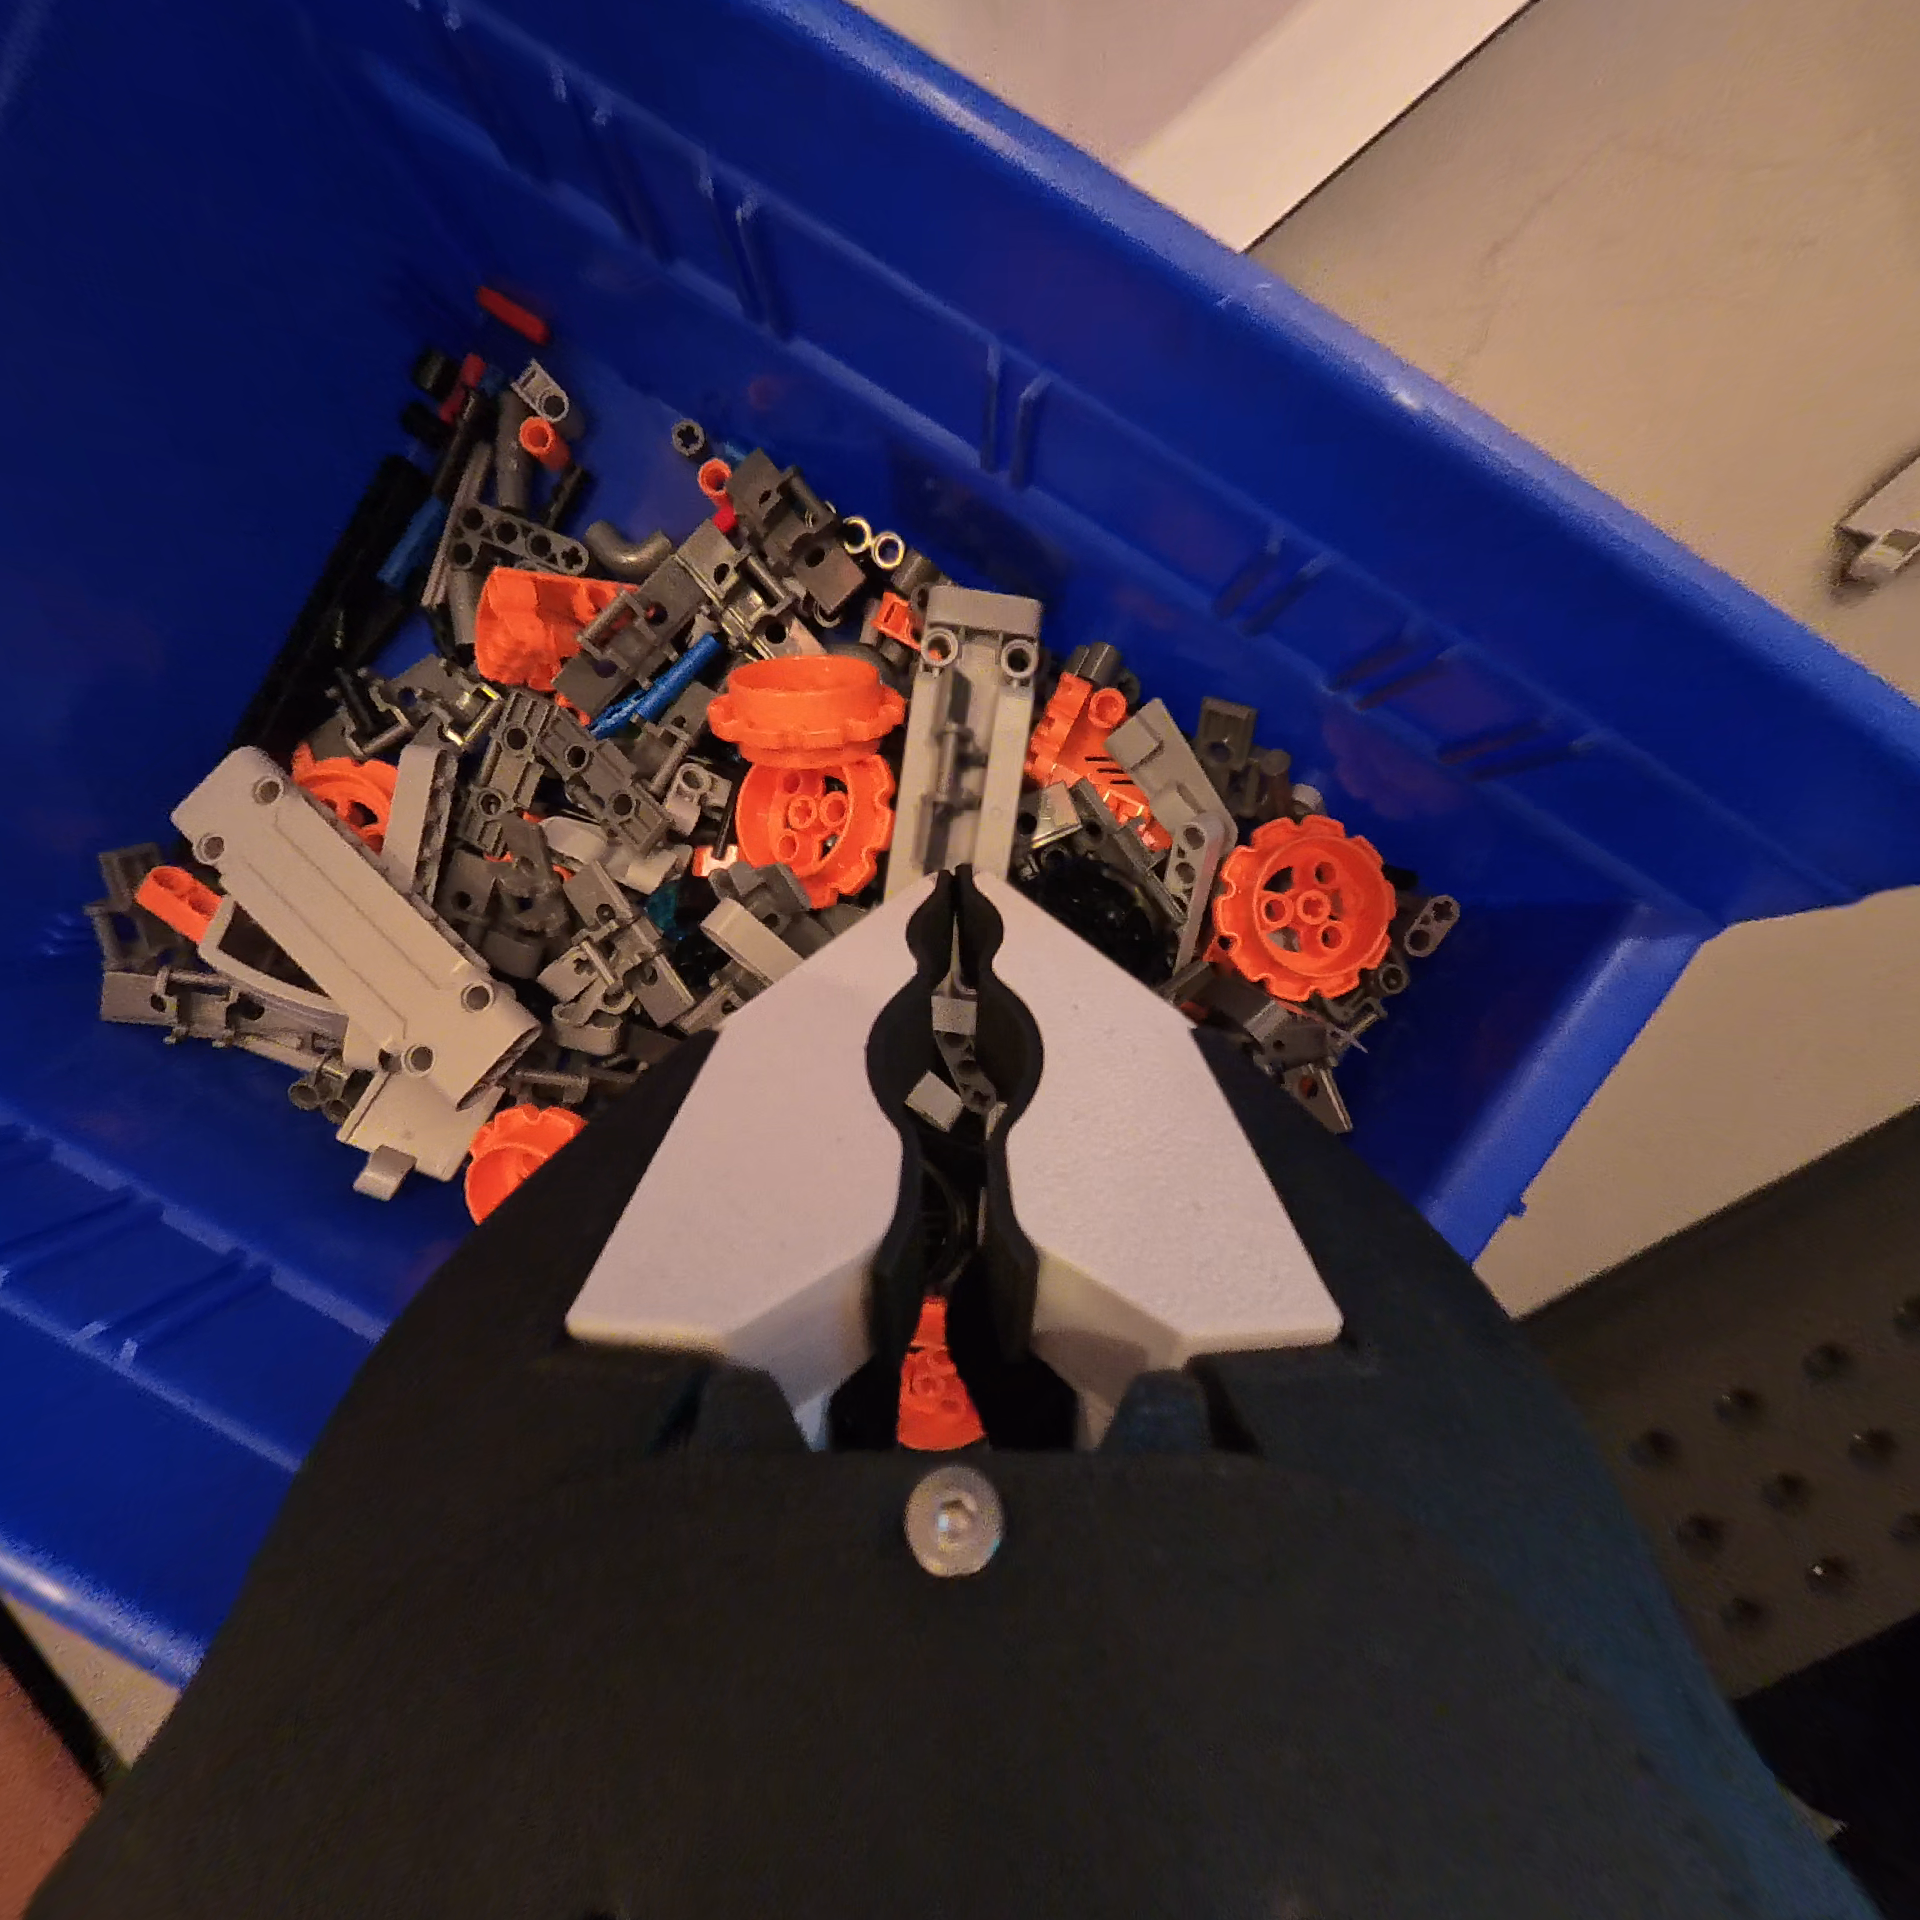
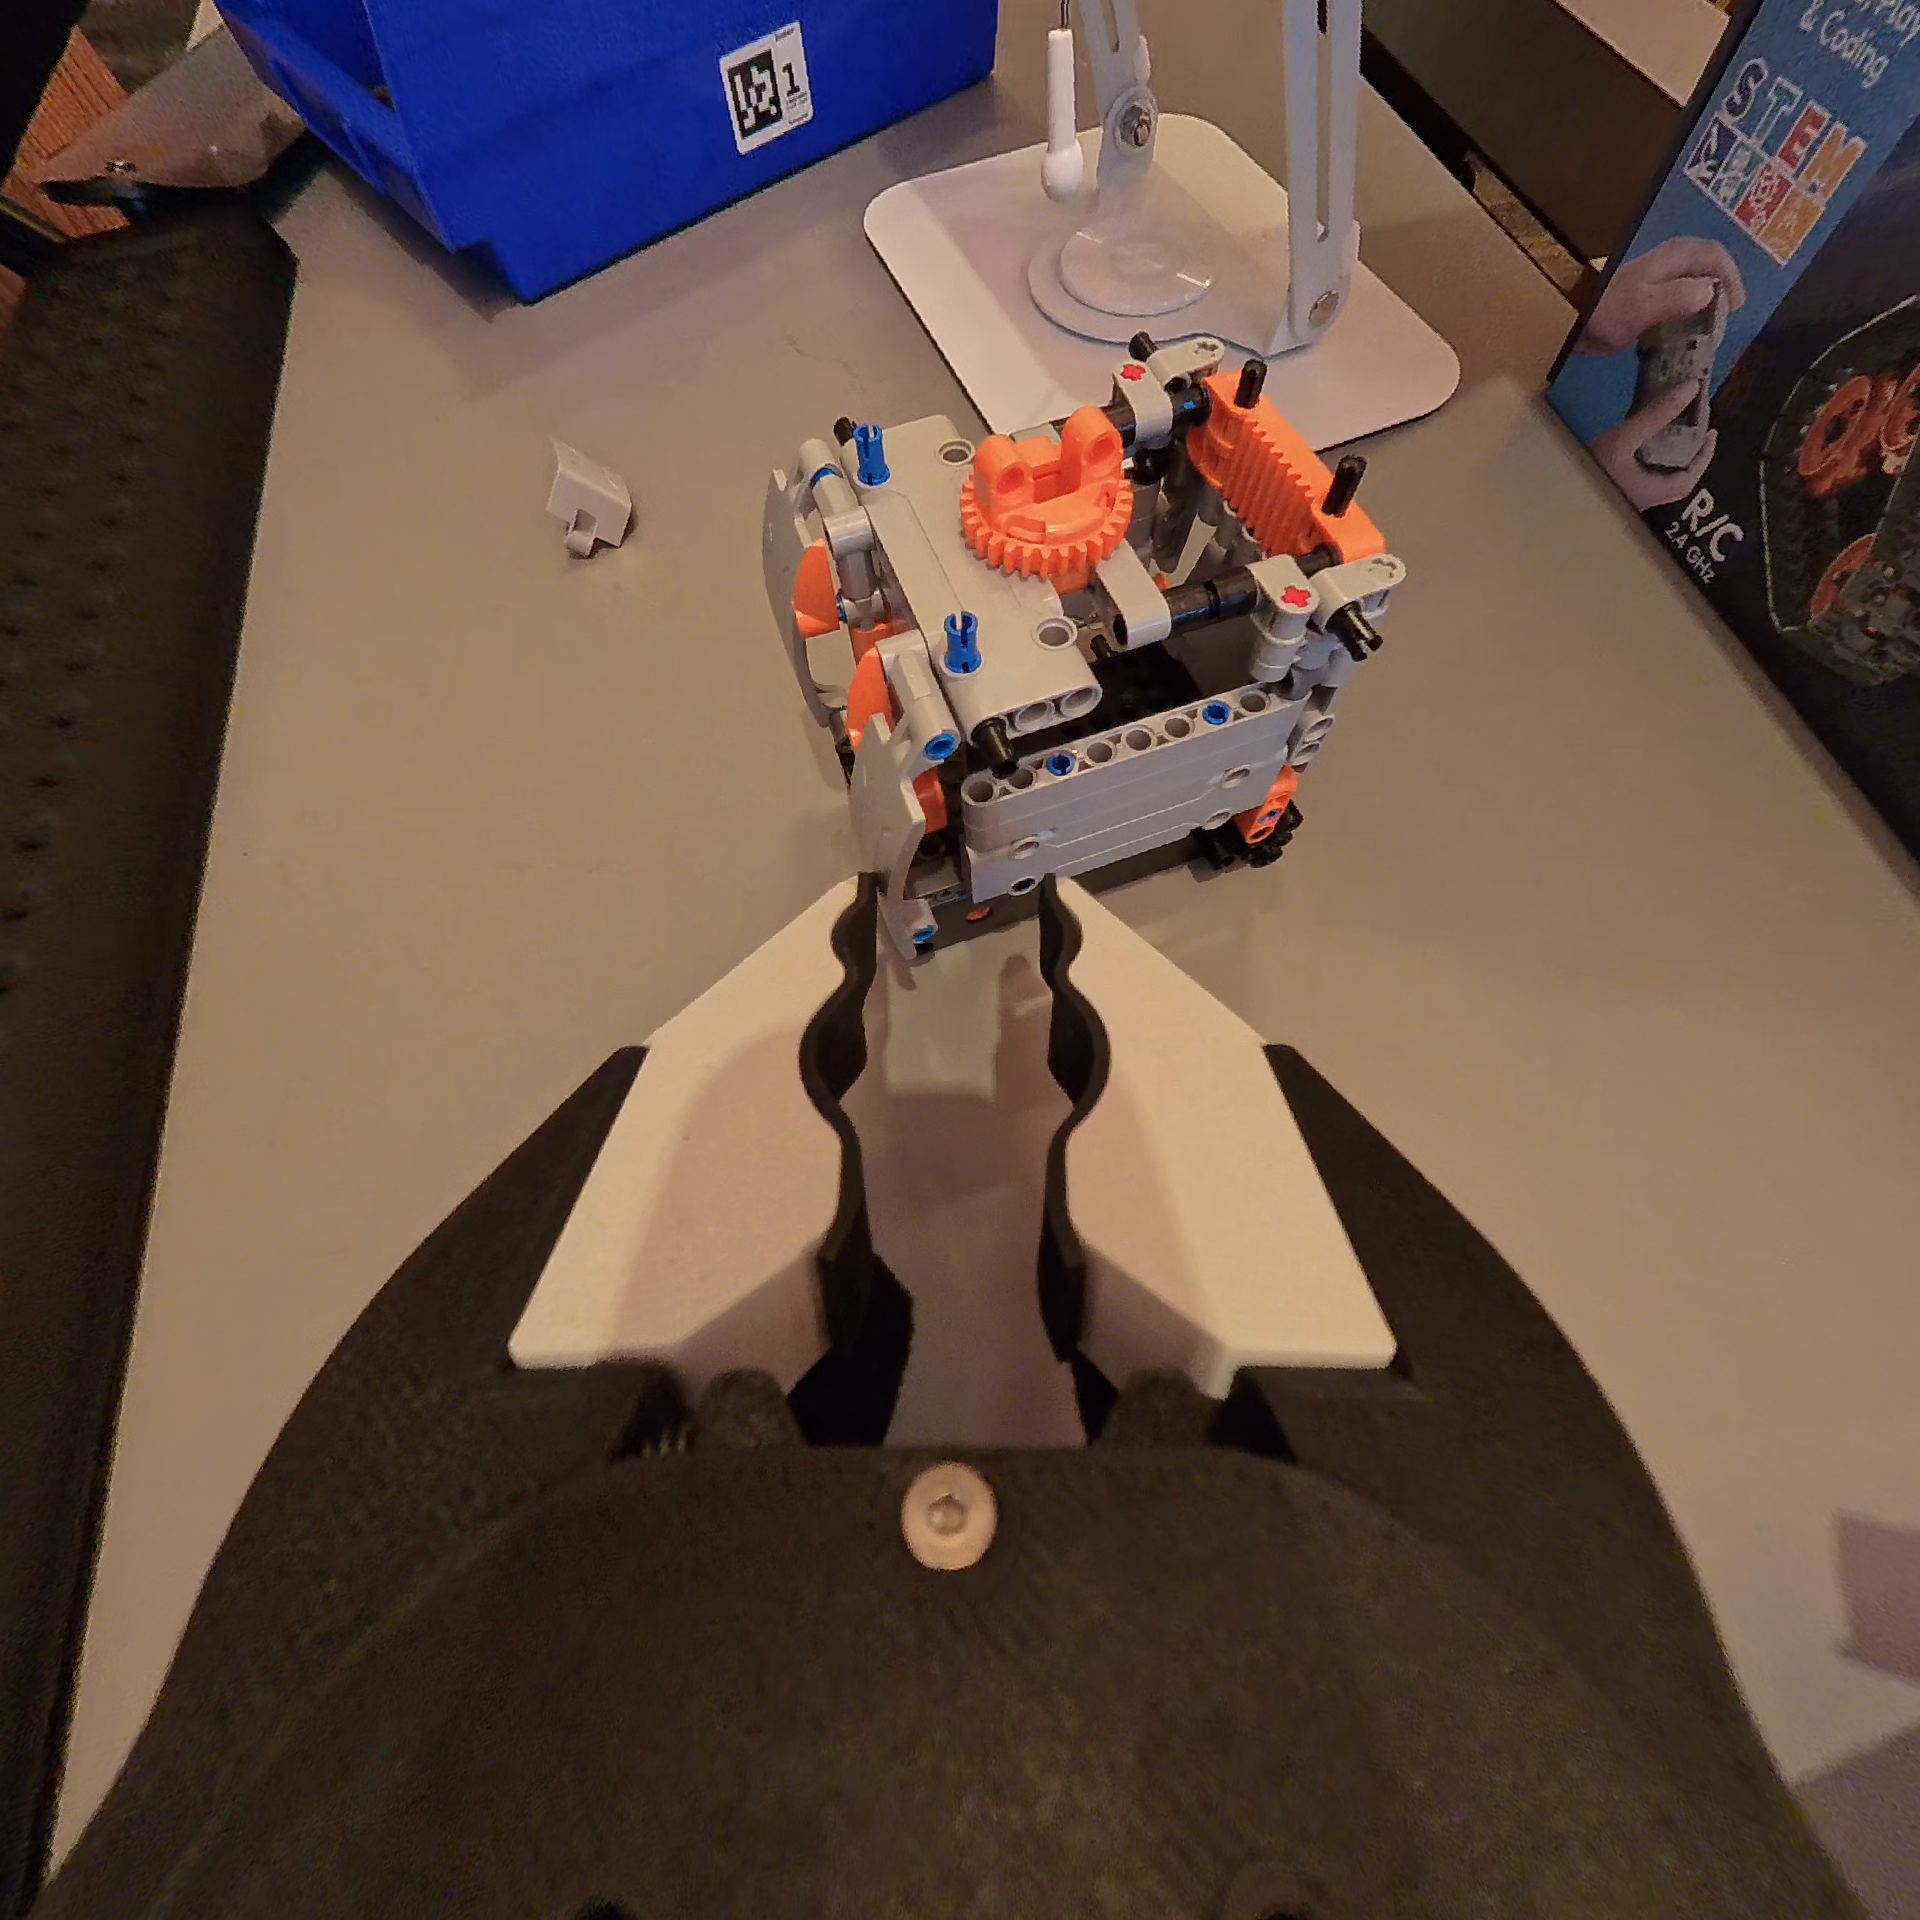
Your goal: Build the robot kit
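My left gripper [image 1: 956, 883] is over a blue bin [image 1: 1195, 499] filled with loose grey, black and orange building parts. Its pads are closed at the near end of a long light grey panel [image 1: 971, 727] that lies on top of the pile, and a thin grey edge shows between them. Orange toothed wheels [image 1: 816, 821] lie beside it. My right gripper [image 2: 948, 906] is at the near lower corner of a grey and orange built model [image 2: 1081, 644] on the table. Its fingertips [image 2: 1051, 914] press on that corner from both sides.
The blue bin [image 2: 623, 135] stands at the back left of the grey table [image 2: 468, 831] in the right wrist view. A small loose grey part [image 2: 587, 497] lies left of the model. A white lamp base [image 2: 1153, 270] is behind the model. A printed box [image 2: 1787, 364] stands at the right. Across from one pair of fingers to the other is roughly 45 centimetres.
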A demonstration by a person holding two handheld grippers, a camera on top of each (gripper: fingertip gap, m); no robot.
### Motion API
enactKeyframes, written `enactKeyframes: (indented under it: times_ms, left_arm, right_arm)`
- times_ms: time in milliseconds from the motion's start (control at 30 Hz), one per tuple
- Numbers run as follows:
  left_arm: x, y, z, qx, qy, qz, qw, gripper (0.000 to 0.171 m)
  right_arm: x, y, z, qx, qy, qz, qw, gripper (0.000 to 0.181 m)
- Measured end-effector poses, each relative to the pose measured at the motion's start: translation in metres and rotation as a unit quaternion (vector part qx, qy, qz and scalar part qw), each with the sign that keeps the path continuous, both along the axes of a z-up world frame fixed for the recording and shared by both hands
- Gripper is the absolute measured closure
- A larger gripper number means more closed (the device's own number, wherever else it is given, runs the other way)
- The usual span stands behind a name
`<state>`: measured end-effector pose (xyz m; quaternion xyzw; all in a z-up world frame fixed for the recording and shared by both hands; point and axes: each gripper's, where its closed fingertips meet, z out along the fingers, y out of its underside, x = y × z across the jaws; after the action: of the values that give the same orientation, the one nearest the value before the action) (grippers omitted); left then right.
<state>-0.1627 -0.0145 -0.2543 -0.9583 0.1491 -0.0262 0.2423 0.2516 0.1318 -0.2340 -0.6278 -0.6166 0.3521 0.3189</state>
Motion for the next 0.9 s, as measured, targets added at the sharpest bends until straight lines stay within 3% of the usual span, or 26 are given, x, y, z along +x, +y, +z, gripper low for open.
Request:
enactKeyframes:
  times_ms: [133, 233, 367, 467, 633, 733, 900]
  left_arm:
    - [-0.002, 0.0, 0.0, 0.001, 0.021, -0.006, 1.0, 0.171]
    - [-0.007, -0.005, -0.009, -0.036, 0.034, 0.0, 0.999, 0.148]
    - [-0.005, -0.007, -0.016, -0.065, 0.017, -0.001, 0.998, 0.136]
    - [-0.007, -0.008, -0.023, -0.082, 0.035, -0.01, 0.996, 0.147]
    - [-0.009, -0.006, -0.013, -0.043, 0.058, -0.01, 0.997, 0.148]
    - [-0.015, -0.002, 0.006, 0.017, 0.125, -0.018, 0.992, 0.148]
    - [-0.022, -0.003, 0.028, 0.073, 0.287, -0.011, 0.955, 0.148]
  right_arm:
    - [0.0, 0.0, 0.0, 0.001, 0.001, -0.001, 1.0, 0.152]
    - [-0.001, 0.0, 0.0, 0.003, 0.0, -0.001, 1.0, 0.153]
    - [-0.001, 0.0, 0.001, 0.003, 0.001, -0.001, 1.0, 0.153]
    - [0.0, -0.001, 0.0, 0.002, 0.001, -0.001, 1.0, 0.152]
    - [0.0, 0.0, -0.001, -0.004, 0.003, 0.001, 1.0, 0.151]
    - [0.001, 0.0, 0.005, 0.013, 0.005, 0.002, 1.0, 0.151]
    - [0.007, 0.002, 0.022, 0.046, 0.016, -0.007, 0.999, 0.151]
